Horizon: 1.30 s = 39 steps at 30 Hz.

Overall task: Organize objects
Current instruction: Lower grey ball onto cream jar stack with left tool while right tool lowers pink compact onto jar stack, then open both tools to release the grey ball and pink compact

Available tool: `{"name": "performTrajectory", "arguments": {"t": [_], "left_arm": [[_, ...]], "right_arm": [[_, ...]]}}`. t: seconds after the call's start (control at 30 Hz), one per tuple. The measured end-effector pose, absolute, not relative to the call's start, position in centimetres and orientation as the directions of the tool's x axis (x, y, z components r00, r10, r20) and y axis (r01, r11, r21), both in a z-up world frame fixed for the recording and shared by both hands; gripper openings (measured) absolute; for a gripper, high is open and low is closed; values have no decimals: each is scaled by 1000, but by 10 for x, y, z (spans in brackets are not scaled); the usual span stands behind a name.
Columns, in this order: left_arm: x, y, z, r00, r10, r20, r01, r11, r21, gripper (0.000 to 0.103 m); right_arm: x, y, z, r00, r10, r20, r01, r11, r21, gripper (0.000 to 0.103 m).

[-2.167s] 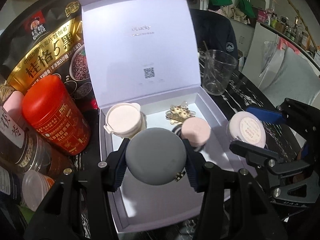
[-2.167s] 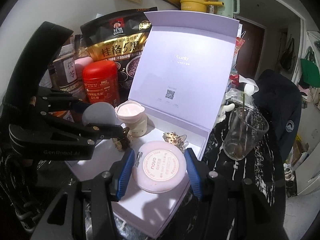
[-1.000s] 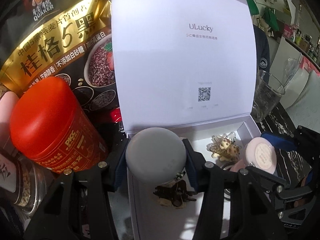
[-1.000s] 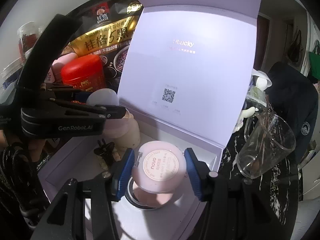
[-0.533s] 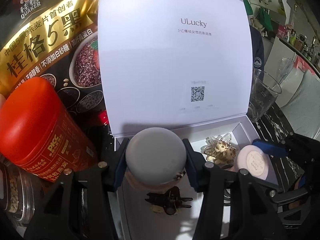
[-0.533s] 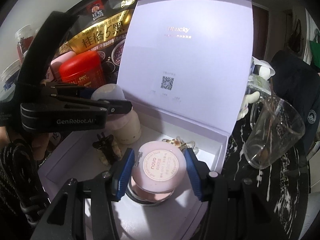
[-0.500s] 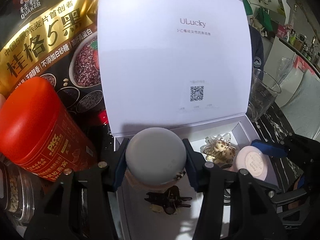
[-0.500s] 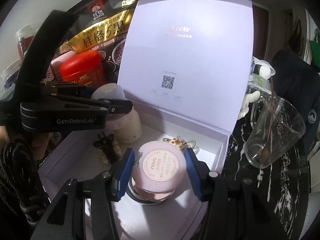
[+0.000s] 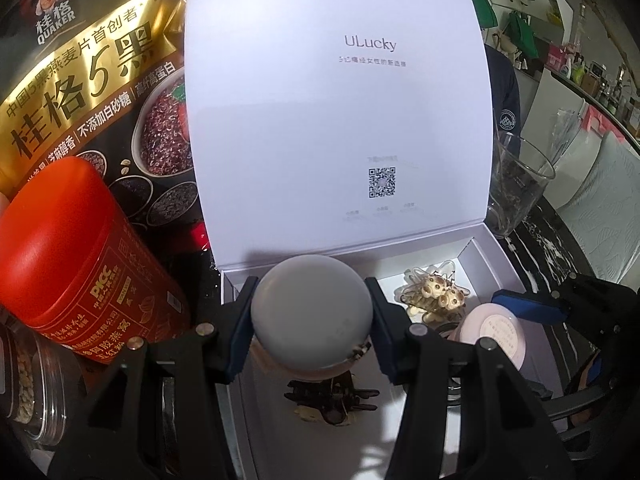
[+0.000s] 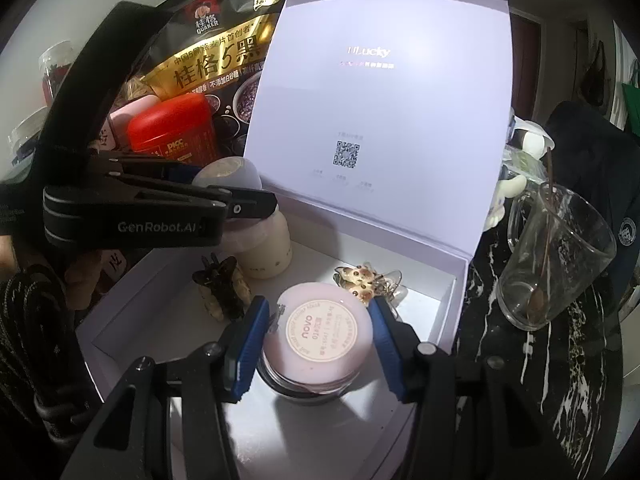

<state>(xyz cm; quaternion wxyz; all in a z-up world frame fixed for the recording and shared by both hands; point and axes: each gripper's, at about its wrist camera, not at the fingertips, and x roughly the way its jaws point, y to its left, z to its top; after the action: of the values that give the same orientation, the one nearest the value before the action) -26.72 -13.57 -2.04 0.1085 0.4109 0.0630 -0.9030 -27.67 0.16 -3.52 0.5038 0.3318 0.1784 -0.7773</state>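
My left gripper (image 9: 311,308) is shut on a grey round case (image 9: 312,320), held over a cream jar (image 10: 269,250) at the back left of the open white box (image 9: 500,266). The right gripper (image 10: 320,328) is shut on a pink round case (image 10: 320,334) labelled "novo", which sits on or just above a dark-rimmed jar (image 10: 308,386) inside the box (image 10: 460,280). A dark hair claw (image 10: 222,288) lies on the box floor between the two jars. A leopard-print clip (image 10: 360,278) lies near the back right corner. The left gripper (image 10: 228,188) shows side-on in the right wrist view.
The box lid (image 9: 340,120) stands upright behind. A red tin (image 9: 80,264) and a Quaker oat bag (image 9: 92,80) crowd the left side, with small jars (image 9: 24,376) at the far left. A glass mug (image 10: 552,256) stands on the black marble table (image 10: 560,380) to the right.
Since two seconds ago both grippers have carried their cases deeper into the box, toward the lid and over the jars. In the last half second almost nothing has shifted.
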Motion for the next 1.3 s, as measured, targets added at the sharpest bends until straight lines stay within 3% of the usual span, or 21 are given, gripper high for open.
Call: {"name": "performTrajectory", "arguments": {"t": [0.47, 0.6, 0.9, 1.3], "left_arm": [[-277, -134, -23, -642, -138, -754, 248, -968, -34, 50], [-281, -133, -24, -634, -155, -758, 257, -966, -18, 60], [-284, -127, -19, -636, -178, -751, 269, -963, 1, 73], [-274, -121, -7, -648, -187, -738, 289, -957, -11, 77]], "right_arm": [[-278, 2, -37, -273, -660, -699, 903, -426, 50, 53], [-278, 0, -37, -274, -659, -700, 904, -426, 47, 53], [-276, 2, -35, -291, -655, -698, 894, -445, 44, 53], [-267, 7, -23, -327, -654, -682, 878, -477, 36, 58]]}}
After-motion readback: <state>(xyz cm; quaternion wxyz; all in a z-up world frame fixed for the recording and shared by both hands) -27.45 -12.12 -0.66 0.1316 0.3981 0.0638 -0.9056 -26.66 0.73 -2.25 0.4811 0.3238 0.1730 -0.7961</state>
